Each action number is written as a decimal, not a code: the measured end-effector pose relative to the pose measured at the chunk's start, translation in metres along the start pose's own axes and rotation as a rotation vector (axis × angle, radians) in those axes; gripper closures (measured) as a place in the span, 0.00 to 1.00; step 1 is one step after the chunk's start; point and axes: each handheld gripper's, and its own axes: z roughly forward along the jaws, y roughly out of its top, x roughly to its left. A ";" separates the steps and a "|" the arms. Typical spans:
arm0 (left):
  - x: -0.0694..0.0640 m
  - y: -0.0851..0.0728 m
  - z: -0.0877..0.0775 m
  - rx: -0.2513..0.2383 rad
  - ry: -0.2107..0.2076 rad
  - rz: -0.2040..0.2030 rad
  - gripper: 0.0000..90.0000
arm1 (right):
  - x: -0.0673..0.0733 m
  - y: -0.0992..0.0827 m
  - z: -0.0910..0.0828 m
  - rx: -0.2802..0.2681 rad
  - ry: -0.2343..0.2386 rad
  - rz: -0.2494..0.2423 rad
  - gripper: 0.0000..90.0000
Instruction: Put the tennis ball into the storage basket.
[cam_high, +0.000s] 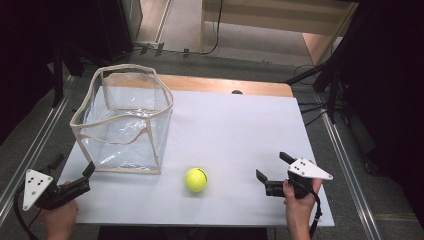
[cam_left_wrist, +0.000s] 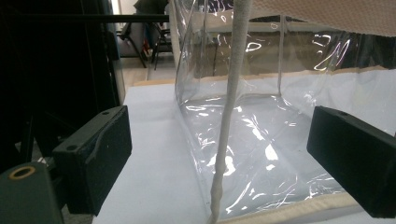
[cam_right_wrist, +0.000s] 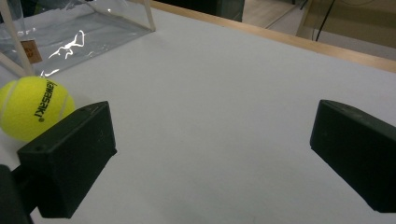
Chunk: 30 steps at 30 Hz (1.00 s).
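While both sets of jaws stand spread and empty: approach stage, tennis ball (cam_high: 196, 179) loose on tabletop (cam_high: 235, 130). Next, probably: right gripper (cam_high: 274, 171) across to ball; left gripper (cam_high: 75, 171) beside clear bin (cam_high: 122, 120).

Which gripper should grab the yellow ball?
Probably the right gripper: it is open, and the tennis ball lies just beside its jaws. The left gripper faces the clear bag.
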 end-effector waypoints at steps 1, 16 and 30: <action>0.000 0.000 0.000 0.000 -0.001 0.002 0.08 | 0.001 0.002 0.002 -0.003 -0.002 -0.008 0.00; -0.001 0.000 0.000 -0.002 -0.003 0.006 0.08 | 0.024 0.021 0.030 0.059 0.077 -0.073 0.00; -0.001 0.000 0.000 -0.001 -0.003 0.006 0.08 | 0.049 0.037 0.053 0.115 0.145 -0.143 0.00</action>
